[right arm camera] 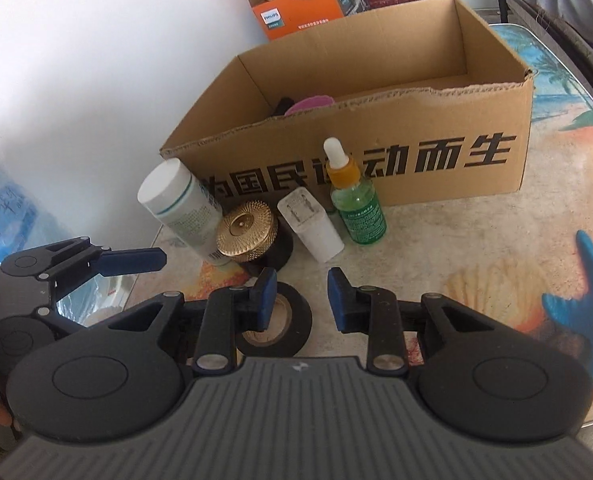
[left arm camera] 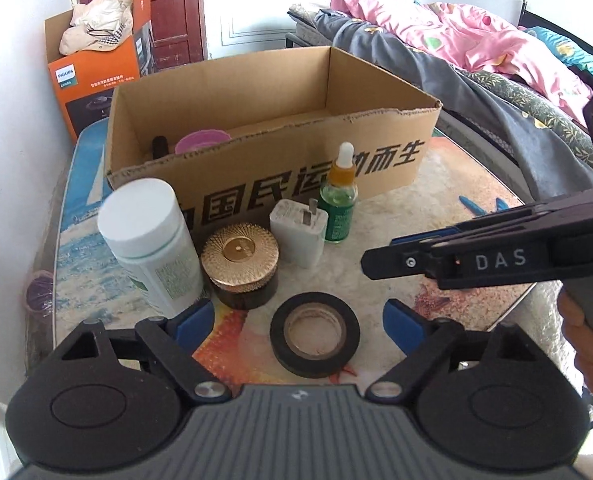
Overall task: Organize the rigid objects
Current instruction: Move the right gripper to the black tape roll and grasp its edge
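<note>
**Five items still outside the box as both grippers come in empty**

Left wrist view: my left gripper (left arm camera: 298, 316) stands wide open over the flower-and-sea printed table mat (left arm camera: 436, 208), nothing between its blue pads, with the black roll of electrical tape (left arm camera: 314, 334) lying flat just ahead between the two fingers. Behind it, in a row against the front wall of the open brown cardboard box (left arm camera: 280, 184), I count one white plastic bottle with a white cap (left arm camera: 152, 240), one dark jar with a ribbed gold lid (left arm camera: 240, 264), one white plug-in charger block (left arm camera: 298, 236) and one green glass dropper bottle with an orange collar (left arm camera: 340, 200). Inside the box I can make out one pink round piece (left arm camera: 202, 140) and one dark upright item (left arm camera: 159, 146); what they are I cannot tell. My right gripper (left arm camera: 380, 264) reaches in from the right edge, seen side-on.

Right wrist view: my right gripper (right arm camera: 302, 294) has its pads parted a little, gripping nothing, with bare mat between them. The tape roll (right arm camera: 284, 316) lies partly under its left finger. The same four upright items stand before the box (right arm camera: 376, 152), and the same two shapes show inside. My left gripper (right arm camera: 136, 262) sits at the left, only one blue pad clear.

My reading: two things boxed, five to go, the tape roll likely next.
</note>
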Motion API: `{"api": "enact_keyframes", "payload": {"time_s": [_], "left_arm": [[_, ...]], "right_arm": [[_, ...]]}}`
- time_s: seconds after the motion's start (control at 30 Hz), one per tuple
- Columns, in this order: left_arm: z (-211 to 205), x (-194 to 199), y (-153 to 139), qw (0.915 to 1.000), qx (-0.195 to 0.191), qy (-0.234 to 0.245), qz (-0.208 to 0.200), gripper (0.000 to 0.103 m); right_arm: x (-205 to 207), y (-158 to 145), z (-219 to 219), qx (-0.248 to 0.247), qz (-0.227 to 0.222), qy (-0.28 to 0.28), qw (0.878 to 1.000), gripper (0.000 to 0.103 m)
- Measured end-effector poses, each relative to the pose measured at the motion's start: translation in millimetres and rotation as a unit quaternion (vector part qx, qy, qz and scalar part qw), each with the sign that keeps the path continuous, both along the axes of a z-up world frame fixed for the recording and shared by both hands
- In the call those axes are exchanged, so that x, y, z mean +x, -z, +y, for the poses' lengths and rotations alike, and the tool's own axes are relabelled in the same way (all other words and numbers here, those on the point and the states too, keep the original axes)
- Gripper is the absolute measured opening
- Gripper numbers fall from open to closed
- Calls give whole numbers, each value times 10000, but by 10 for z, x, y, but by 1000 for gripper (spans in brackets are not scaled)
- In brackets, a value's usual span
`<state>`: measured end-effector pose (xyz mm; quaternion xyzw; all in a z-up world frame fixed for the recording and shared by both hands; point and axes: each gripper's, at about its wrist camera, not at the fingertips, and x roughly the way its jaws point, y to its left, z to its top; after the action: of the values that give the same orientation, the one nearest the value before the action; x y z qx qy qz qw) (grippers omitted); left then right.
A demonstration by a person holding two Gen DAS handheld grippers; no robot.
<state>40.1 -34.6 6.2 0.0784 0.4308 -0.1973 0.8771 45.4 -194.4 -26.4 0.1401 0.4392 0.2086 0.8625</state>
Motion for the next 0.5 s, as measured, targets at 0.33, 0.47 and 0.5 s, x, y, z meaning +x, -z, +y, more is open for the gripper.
{"api": "enact_keyframes", "payload": {"time_s": [0.33,0.47,0.5], "left_arm": [[-226,-12,398,9978,535,326,227,67],[-247,-14,471,9967,685,388,198,63],[-250,-19,475,9966,698,399,174,63]], "right_arm": [[211,316,218,-255,495,-522,9971,26],[259,338,302,-431,485,-683,9956,25],[272,335,321,-462,475,-705,9953,25]]}}
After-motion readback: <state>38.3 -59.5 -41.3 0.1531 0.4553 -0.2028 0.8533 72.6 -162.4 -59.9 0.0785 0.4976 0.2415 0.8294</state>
